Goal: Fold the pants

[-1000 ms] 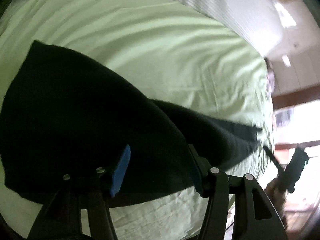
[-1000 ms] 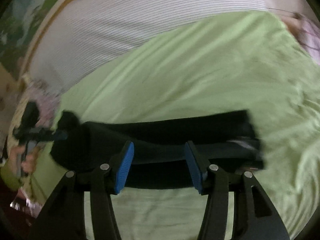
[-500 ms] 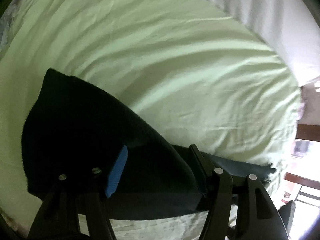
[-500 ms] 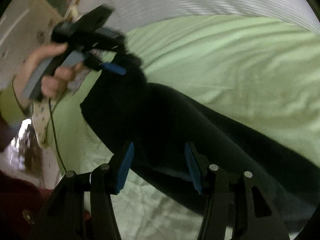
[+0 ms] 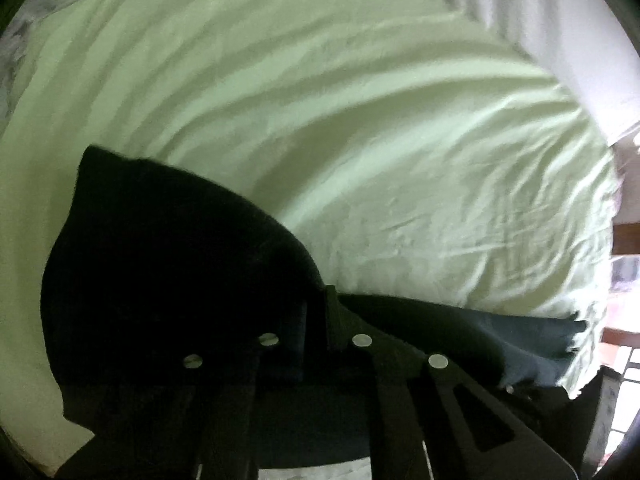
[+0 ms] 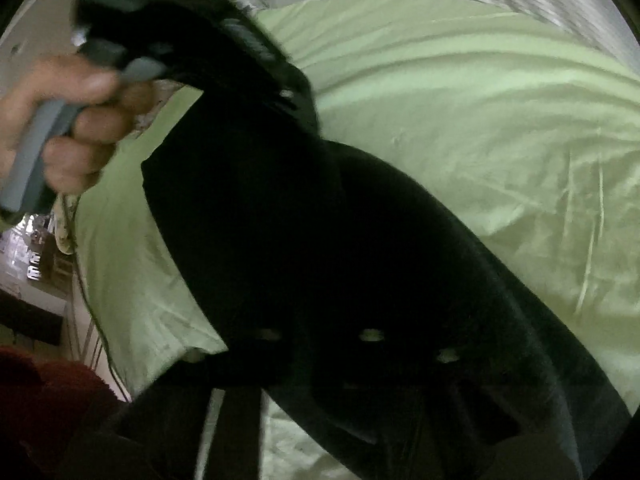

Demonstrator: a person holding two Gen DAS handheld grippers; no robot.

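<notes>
A bed [image 5: 360,128] with a pale green sheet is serving as the folding surface. The black pants [image 5: 168,264] are draping partly lifted above it, probably so one half can be carried over the other. The left gripper [image 5: 316,320] is pinching the fabric, fingers nearly together, cloth spilling leftward. The right gripper [image 6: 320,340] is buried under dark cloth; whether it is clamping cannot be told.

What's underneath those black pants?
A wrinkled light green bedsheet spreads out beneath the black pants on every visible side. Whatever lies directly under the dark cloth is covered, so nothing more can be told there.
</notes>
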